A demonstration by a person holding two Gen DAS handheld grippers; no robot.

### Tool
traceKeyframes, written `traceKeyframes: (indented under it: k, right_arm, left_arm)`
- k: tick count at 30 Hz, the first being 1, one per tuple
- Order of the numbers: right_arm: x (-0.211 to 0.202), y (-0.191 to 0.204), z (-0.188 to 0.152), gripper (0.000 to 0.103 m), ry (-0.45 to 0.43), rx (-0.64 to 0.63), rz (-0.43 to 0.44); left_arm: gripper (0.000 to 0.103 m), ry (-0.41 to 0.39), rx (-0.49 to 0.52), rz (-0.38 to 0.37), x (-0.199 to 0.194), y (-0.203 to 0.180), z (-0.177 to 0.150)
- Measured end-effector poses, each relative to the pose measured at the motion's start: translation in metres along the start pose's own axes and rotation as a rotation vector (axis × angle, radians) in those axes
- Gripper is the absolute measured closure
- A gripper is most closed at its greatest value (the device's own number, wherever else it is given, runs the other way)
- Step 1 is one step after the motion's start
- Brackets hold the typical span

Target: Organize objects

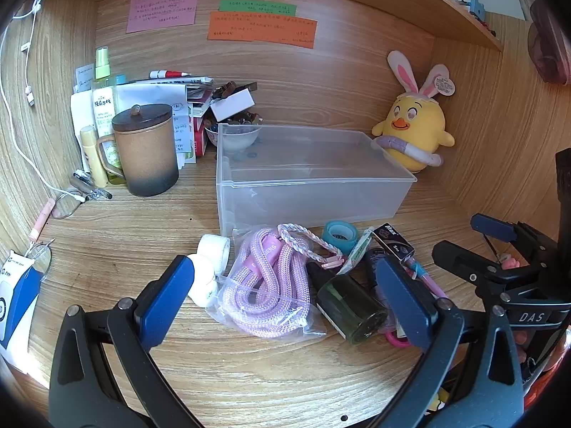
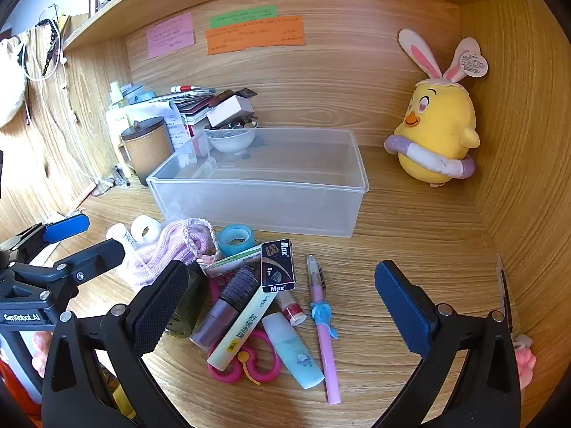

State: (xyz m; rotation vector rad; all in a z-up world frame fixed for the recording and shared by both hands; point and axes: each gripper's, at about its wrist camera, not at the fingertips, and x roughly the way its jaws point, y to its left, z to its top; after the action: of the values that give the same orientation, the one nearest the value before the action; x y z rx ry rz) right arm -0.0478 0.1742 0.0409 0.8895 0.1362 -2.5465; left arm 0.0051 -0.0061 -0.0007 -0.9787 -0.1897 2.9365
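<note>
Both tongs hang low over the wooden surface [image 2: 410, 249], side by side, each spread wide with nothing between its pads. The left tongs [image 1: 285, 292] hover above a bagged coil of pink rope [image 1: 266, 289], with a dark green bottle [image 1: 351, 308] lying on its side just beside the right-hand pad and two white tape rolls [image 1: 214, 249] near the left-hand one. The right tongs [image 2: 282, 306] sit over the other half of the pile: a black Max box [image 2: 277, 265] resting across a long pale-green box [image 2: 246, 324], pink scissors [image 2: 246, 367] underneath, a mint-coloured correction tape [image 2: 296, 353], and a pink pen [image 2: 323, 328] lying a little apart on the right. A teal tape roll [image 2: 236, 238] stands at the back of the pile, just in front of the clear plastic bin [image 2: 257, 207], which looks empty. A brown lidded mug [image 1: 146, 149] stands left of the bin, and a yellow chick plush [image 2: 437, 132] sits in the far right corner.
</note>
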Motion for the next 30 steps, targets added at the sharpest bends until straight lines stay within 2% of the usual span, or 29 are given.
traceKeyframes:
  k: [30]
  right_arm:
    - [0.0011,-0.0044,0.0000,0.000,0.008,0.004,0.002]
  left_arm:
    - [0.000,-0.014,0.004,-0.007,-0.0014,-0.0012,0.0008]
